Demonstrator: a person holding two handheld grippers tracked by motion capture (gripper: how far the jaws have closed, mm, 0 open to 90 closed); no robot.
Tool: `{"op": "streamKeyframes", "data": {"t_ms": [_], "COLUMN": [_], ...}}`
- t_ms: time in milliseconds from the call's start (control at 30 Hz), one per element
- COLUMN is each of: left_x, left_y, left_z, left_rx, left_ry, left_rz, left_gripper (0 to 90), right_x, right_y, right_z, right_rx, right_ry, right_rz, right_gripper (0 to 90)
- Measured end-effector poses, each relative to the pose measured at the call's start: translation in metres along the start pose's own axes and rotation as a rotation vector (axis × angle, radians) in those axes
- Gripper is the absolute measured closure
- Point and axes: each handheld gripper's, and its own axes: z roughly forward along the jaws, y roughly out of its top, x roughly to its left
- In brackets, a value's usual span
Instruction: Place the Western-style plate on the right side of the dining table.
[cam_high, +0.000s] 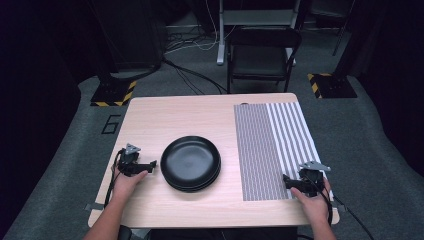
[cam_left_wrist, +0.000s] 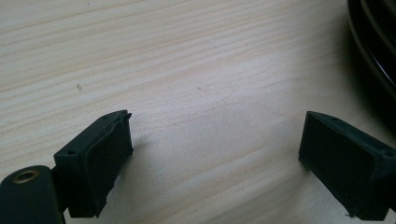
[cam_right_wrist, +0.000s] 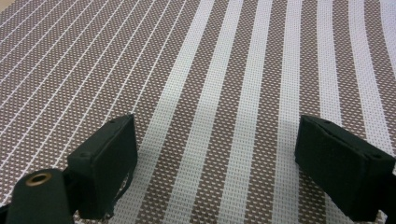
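Two hand-held grippers are resting low over a pale wooden bench (cam_high: 150, 115), one on either side of a stack of black plates (cam_high: 190, 163), which is serving as the landmark. The stack is sitting near the middle of the bench, slightly toward the person's edge; how many plates it holds cannot be told.

The left gripper (cam_high: 150, 164) is lying just left of the stack, pointing toward its rim and standing close to it without touching. Its fingers (cam_left_wrist: 100, 163) are standing wide apart with nothing between them, bare wood showing in the gap. In the left gripper view the dark curved edge of the stack is appearing at the upper right, beyond the far finger.

The right gripper (cam_high: 286, 181) is sitting well to the right of the stack, over the near end of a striped placemat (cam_high: 270, 145) that is covering the bench's right portion. Its fingers (cam_right_wrist: 109, 161) are likewise spread apart and holding nothing, the brown-and-white weave of the mat showing between them.

A hand is gripping each tool from the person's edge of the bench, and a cable is trailing back from each.

Beyond the far side of the bench from the stack, a dark folding chair (cam_high: 263, 55) is standing on the grey floor.
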Motion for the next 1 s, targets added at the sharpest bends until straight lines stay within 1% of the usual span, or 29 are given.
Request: {"op": "streamKeyframes", "data": {"t_ms": [467,700,800,833,900,1000], "left_x": [-0.0003,-0.0001,0.0002,0.0,-0.0001,-0.0006], "left_y": [0.0004,0.0002,0.0004,0.0,-0.0002,-0.0005], "left_z": [0.0,-0.0001,-0.0011,-0.0007,-0.0009,-0.0016], "left_rx": [0.006,-0.003,0.003,-0.007,-0.009,-0.018], "left_ry": [0.001,0.004,0.004,0.007,0.008,0.006], "left_rz": [-0.002,-0.005,-0.004,-0.007,-0.01,-0.011], "left_gripper": [9.2,10.6,11.9,12.5,13.4,17.3], "right_x": [0.0003,0.0001,0.0,0.0,0.0001,-0.0001], "right_y": [0.0001,0.0,-0.0002,-0.0002,-0.0002,-0.0003], "right_z": [0.0001,-0.0001,-0.0004,-0.0005,-0.0005,-0.0006], "right_rx": [0.001,0.0,-0.004,-0.003,-0.004,-0.005], "right_ry": [0.001,0.0,0.0,0.0,0.0,0.0], "right_rz": [0.001,0.001,0.005,0.003,0.003,0.004], "right_gripper": [12.1,12.5,13.3,13.3,13.3,13.6]}}
